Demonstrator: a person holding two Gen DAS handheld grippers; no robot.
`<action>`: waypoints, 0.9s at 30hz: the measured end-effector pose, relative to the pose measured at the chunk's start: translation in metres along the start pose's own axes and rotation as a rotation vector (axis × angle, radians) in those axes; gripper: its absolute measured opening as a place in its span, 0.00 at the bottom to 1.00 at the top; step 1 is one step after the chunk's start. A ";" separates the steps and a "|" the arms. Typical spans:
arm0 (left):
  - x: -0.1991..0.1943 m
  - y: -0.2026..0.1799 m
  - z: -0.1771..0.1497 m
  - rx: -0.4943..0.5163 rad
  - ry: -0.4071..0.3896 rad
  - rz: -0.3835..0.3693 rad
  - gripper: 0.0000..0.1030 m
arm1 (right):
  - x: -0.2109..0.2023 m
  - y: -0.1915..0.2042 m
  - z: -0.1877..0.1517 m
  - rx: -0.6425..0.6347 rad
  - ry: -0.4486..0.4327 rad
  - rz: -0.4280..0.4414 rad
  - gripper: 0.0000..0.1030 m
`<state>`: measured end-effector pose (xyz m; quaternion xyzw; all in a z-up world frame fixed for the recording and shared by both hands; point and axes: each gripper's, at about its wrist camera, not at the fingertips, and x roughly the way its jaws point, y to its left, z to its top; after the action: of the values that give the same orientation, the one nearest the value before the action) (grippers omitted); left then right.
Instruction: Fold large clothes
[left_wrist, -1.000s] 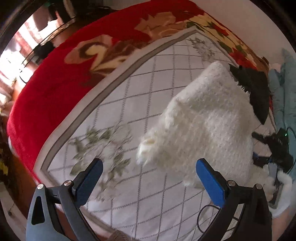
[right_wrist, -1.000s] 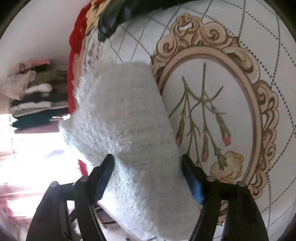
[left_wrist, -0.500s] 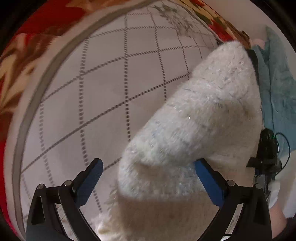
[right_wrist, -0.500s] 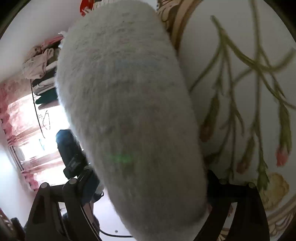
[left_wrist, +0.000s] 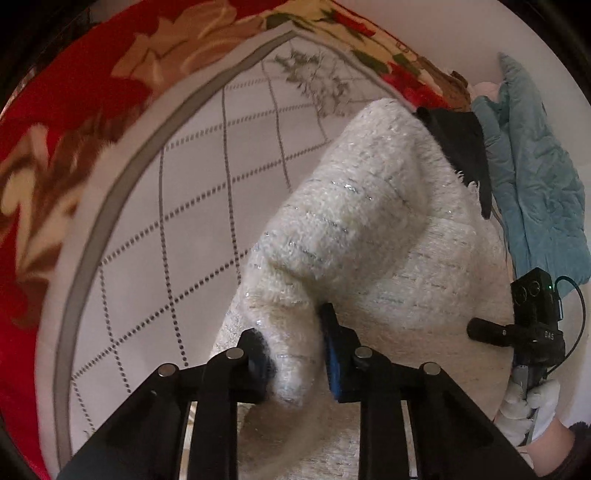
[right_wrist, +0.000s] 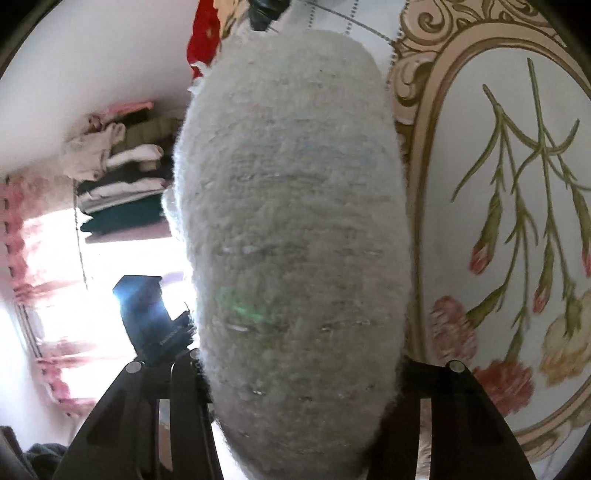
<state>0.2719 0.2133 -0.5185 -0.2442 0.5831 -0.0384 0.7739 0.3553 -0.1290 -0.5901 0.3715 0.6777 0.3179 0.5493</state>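
Observation:
A fluffy white knitted sweater (left_wrist: 369, 236) lies on the bed. In the left wrist view my left gripper (left_wrist: 295, 354) is shut on a bunched sleeve or edge of the sweater, its blue pads (left_wrist: 334, 354) pressing the fabric from both sides. In the right wrist view the sweater (right_wrist: 295, 240) fills the middle of the frame, lying between the arms of my right gripper (right_wrist: 295, 373). Its fingertips are hidden behind the fabric. The right gripper's body also shows in the left wrist view (left_wrist: 532, 317) at the sweater's right edge.
The bed has a white quilted cover (left_wrist: 184, 206) with a grey border and a red floral blanket (left_wrist: 74, 110) around it. A black garment (left_wrist: 461, 140) and a teal garment (left_wrist: 532, 177) lie beyond the sweater. Folded clothes (right_wrist: 122, 184) are stacked on a shelf.
My left gripper closed from wide open onto the sweater's bunched edge. The right gripper moved closer into the sweater, which now covers its fingers.

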 end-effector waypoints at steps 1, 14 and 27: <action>-0.005 -0.003 0.003 0.002 -0.006 -0.003 0.19 | -0.003 0.007 0.000 -0.009 -0.001 0.009 0.50; -0.080 -0.071 0.106 0.029 -0.162 -0.032 0.19 | -0.122 0.132 0.053 -0.167 -0.063 0.120 0.49; 0.039 -0.220 0.277 0.107 -0.211 -0.086 0.19 | -0.223 0.074 0.279 -0.211 -0.173 0.183 0.49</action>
<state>0.5892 0.0991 -0.4043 -0.2301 0.4843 -0.0766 0.8406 0.6675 -0.2740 -0.4686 0.3981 0.5539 0.4028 0.6103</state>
